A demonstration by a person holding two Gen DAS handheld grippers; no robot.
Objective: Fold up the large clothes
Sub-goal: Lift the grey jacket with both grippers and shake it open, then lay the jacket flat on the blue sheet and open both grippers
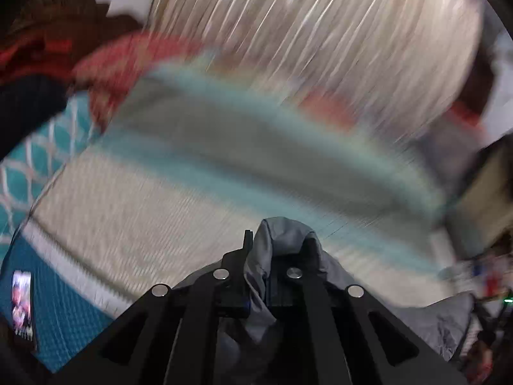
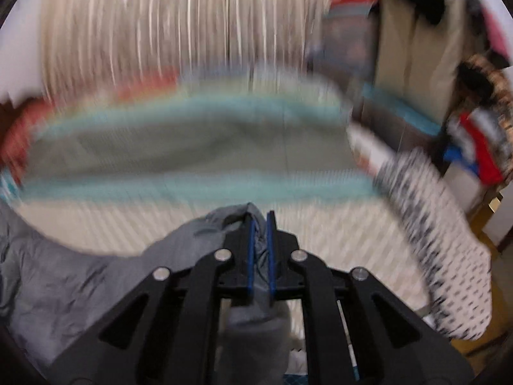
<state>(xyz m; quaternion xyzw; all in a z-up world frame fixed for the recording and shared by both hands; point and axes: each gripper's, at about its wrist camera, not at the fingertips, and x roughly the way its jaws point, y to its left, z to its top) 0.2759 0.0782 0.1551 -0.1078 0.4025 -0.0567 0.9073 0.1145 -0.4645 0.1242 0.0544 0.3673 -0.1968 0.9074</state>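
- Left wrist view: the left gripper (image 1: 275,253) was squeezed tight on a bunch of the grey cloth (image 1: 285,234); the cloth bulged up over the 2 black fingers and hung down under them toward the lower right.
- Past the gripper lay a cream bed cover (image 1: 128,218) with pale blue stripes (image 1: 256,189) and a grey band between them; all of it was smeared and blurry.
- A teal sheet with a white net pattern (image 1: 61,138) showed at the left; something red (image 1: 121,61) lay beyond it; pale curtains (image 1: 320,32) filled the top.
- A small phone with a lit screen (image 1: 21,301) lay on the teal at the lower left.
- Right wrist view: the right gripper (image 2: 260,240) had its 2 blue pads (image 2: 250,250) a little apart, with a fold of the grey cloth (image 2: 80,282) between them; I cannot tell if the pads were pressing it.
- The cloth spread out to the left of that gripper over the same striped cover.
- A white cloth with dark spots (image 2: 449,256) lay at the right; tall beige boards (image 2: 420,48) stood behind it.
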